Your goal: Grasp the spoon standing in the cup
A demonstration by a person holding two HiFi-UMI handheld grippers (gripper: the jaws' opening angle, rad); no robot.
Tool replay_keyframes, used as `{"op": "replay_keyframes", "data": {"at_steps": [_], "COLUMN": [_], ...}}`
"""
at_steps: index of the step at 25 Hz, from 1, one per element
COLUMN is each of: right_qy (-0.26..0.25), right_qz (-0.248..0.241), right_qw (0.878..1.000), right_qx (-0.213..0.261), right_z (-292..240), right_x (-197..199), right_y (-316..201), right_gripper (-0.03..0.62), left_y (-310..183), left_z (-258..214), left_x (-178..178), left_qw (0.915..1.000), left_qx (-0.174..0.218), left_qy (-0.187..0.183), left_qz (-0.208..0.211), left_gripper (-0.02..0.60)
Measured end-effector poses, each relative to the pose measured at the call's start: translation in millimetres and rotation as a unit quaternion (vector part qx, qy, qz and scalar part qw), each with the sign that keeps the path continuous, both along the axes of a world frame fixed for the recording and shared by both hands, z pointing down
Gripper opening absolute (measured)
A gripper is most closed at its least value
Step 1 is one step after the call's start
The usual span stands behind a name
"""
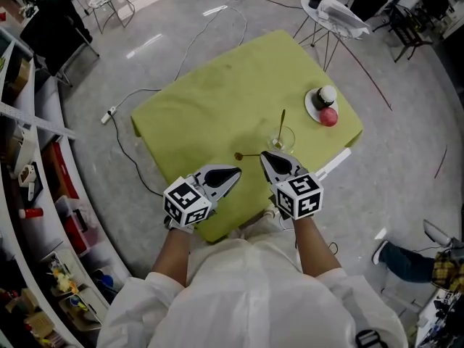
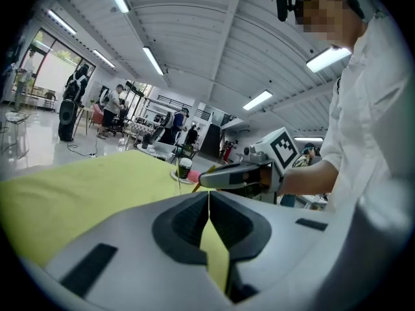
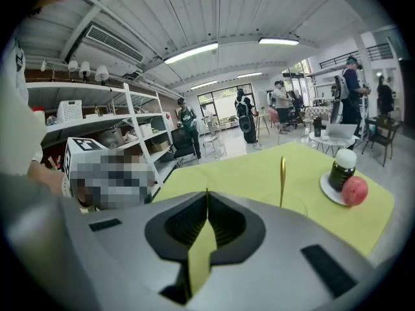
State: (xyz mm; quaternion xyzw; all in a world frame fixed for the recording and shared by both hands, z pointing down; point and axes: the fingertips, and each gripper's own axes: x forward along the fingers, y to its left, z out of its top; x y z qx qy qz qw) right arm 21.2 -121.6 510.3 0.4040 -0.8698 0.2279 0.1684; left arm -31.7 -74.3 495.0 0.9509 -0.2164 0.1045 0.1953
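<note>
Both forearms point(image 1: 317, 243) stretch forward over the near edge of the desk point(image 1: 217, 93), tools side by side, pointing slightly downward. The left tool point(image 1: 234, 172) and the right tool point(image 1: 265, 155) each have jaws closed on nothing (tips pressed together). The spoon point(image 1: 282, 122) stands in the cup point(image 1: 285, 141), just beyond the right tool
</note>
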Motion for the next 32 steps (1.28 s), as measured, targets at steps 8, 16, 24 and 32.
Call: {"op": "replay_keyframes", "data": {"at_steps": [8,16,24,32], "right_qy": [0.007,-0.005,-0.005,-0.004], "right_qz": [-0.016,-0.001,0.012,0.018], "right_qw": [0.999,0.998,0.998,0.997], "right_qx": [-0.031,-0.058,-0.069,-0.072], "right_z": [29.6,48.2,56.8,59.8], "right_x": [-21.3,-19.7,-12.3,-6.9], "right_y": [19.4,25.3,22.4,21.4], "right_gripper": [0.008,0.008,0.009,0.011], "left_y": [11.9,17.3,14.9,11.5], "left_z": [6.1,11.4,11.5,12.9], "left_x": [-14.9,-18.5,-17.8,-15.0], "left_qw": [1.0000,0.9999,0.9999,0.9999], "left_qx": [-0.005,-0.010,-0.010,-0.011], "left_qy": [-0.003,-0.004,-0.001,0.000], "left_qz": [0.000,0.005,0.009,0.012], "left_gripper": [0.005,0.005,0.005,0.006]}}
